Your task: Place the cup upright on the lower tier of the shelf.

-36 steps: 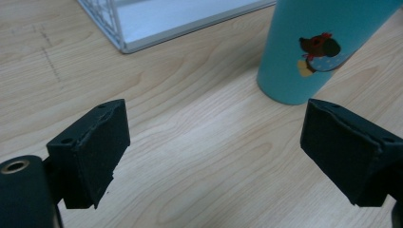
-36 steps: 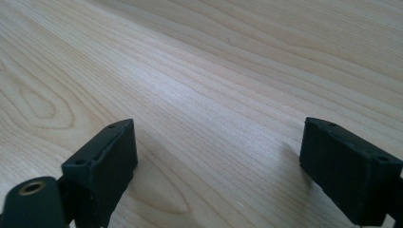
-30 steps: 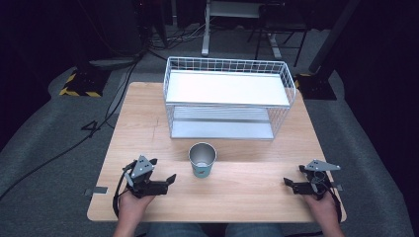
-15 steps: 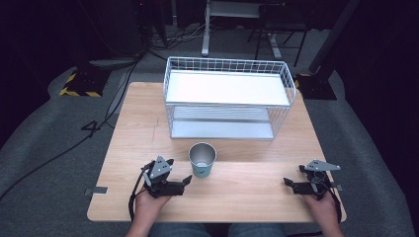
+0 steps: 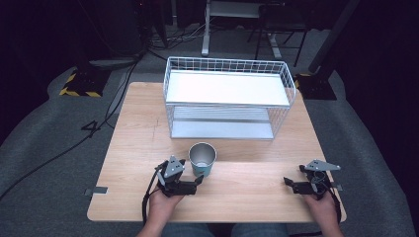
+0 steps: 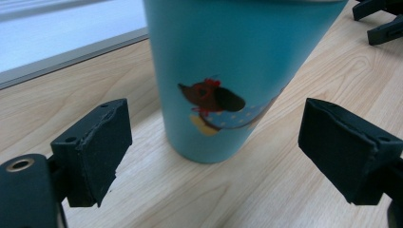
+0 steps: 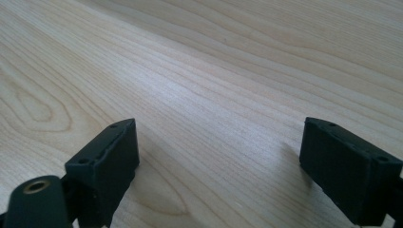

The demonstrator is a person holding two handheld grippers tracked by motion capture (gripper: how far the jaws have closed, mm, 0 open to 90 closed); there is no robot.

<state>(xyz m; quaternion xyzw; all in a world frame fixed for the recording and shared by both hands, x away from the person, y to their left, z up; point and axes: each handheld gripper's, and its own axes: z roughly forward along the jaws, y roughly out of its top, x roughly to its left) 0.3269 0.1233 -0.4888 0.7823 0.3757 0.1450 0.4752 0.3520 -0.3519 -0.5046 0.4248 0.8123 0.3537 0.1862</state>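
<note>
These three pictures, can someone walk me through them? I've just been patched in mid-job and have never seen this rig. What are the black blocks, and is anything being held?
There is no robot arm: a person holds a two-jaw tool in each hand. The high view looks down on a wooden table from the person's side. On it stand a white wire rack and a teal cup.

The other two pictures come from cameras riding on the tools; the black blocks are their fingers.

The left gripper is open, its fingers either side of the cup, not touching it. The right gripper is open over bare wood. Nothing is held.
</note>
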